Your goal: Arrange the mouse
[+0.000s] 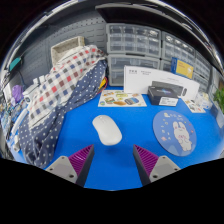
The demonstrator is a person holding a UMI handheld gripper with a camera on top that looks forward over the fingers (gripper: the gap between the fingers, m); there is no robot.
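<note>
A white computer mouse lies on the blue table surface, just ahead of my fingers and slightly toward the left one. To its right lies a round grey mouse mat with a printed figure on it. My gripper hovers above the blue surface, open, with nothing between its purple pads. The mouse is apart from both fingers.
Checked cloth and dark patterned fabric are piled at the left. A white box with a black box before it stands beyond the mouse, next to a picture card. Drawer cabinets line the back.
</note>
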